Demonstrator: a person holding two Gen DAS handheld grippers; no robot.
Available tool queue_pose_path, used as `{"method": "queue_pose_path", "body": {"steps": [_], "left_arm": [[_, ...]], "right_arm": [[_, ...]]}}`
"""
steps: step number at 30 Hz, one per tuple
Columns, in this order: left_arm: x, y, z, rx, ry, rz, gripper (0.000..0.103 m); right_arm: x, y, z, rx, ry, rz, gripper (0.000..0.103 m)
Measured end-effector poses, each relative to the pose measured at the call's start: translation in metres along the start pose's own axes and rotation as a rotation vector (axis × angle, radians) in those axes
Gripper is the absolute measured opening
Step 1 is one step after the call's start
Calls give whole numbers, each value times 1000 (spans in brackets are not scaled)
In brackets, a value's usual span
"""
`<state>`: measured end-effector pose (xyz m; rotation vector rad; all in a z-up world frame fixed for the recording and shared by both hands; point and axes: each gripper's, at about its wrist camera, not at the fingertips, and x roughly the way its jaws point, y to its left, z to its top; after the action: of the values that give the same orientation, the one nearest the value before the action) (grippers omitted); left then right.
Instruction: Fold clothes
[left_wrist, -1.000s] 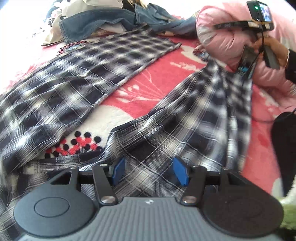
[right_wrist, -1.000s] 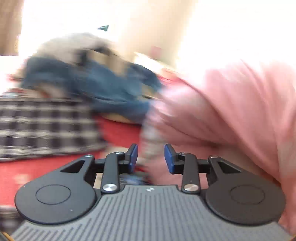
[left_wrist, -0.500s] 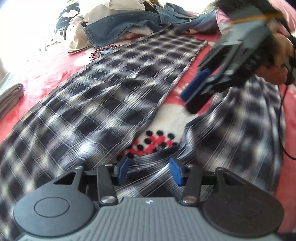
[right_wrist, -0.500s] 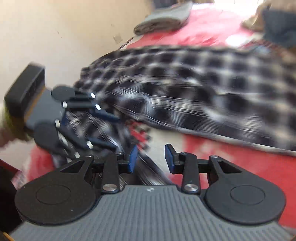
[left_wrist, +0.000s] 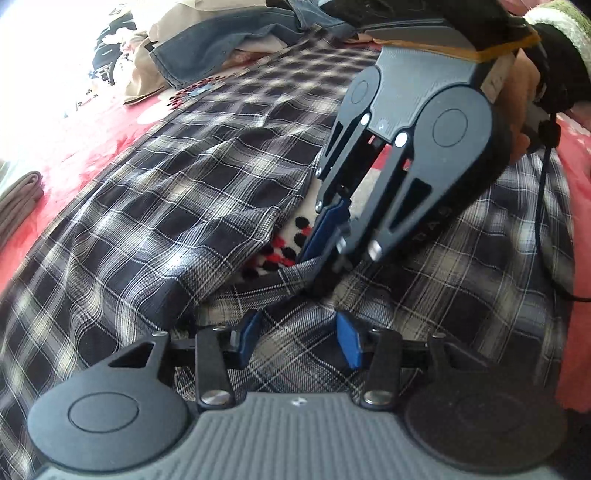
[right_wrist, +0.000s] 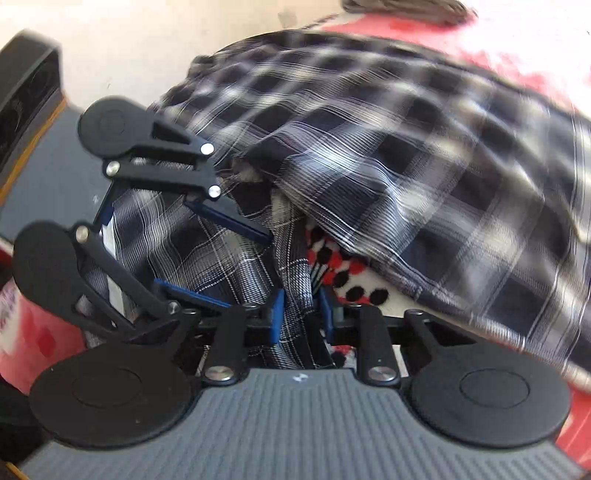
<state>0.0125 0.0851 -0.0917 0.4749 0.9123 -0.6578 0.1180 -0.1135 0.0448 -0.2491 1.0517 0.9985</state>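
Note:
A dark blue and white plaid garment (left_wrist: 166, 206) lies spread on a red patterned bedspread (left_wrist: 92, 147); it also fills the right wrist view (right_wrist: 424, 155). My left gripper (left_wrist: 299, 341) is open, its blue fingers low over the plaid cloth near its inner edge. My right gripper (left_wrist: 325, 254) reaches in from the upper right, its fingers closed on a bunched fold of the plaid cloth (left_wrist: 291, 275). In the right wrist view my right gripper (right_wrist: 301, 314) pinches that fold, and the left gripper (right_wrist: 225, 266) stands open just to its left.
A pile of denim and beige clothes (left_wrist: 207, 48) lies at the far end of the bed. A folded grey item (left_wrist: 18, 203) sits at the left edge. A pink quilt (left_wrist: 576, 206) borders the right side. A pale wall (right_wrist: 129, 48) is beyond the bed.
My right gripper swung down from the pink quilt to the plaid garment's inner edge and closed on a fold. My left gripper moved forward over the cloth and stayed open.

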Motion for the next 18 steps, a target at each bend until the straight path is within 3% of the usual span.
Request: {"method": "queue_pose_path", "body": {"steps": [6,9,11,14,16,18], "left_arm": [[-11,6,1,-27,-32,38,49],[-9,6,1,-27,-20,47,49],[-8,4,2,-18,-12,56,49],[-10,2,3,-12,-11,58,49],[-12,0,5,-6,-17,57,50],[-12,-2,11,1,-28,41,50]], "right_arm": [[-22,11,13,-102,-106,-128,2],[-8,14,13,-166,-96,-197,3],[0,10,9,-177,-83,-196,5],[-30,-9,8,-82,-117,-156,20],[-64,-29,0,0,-178,-187,34],[-104,-58,-16,110,-215,-218,35]]}}
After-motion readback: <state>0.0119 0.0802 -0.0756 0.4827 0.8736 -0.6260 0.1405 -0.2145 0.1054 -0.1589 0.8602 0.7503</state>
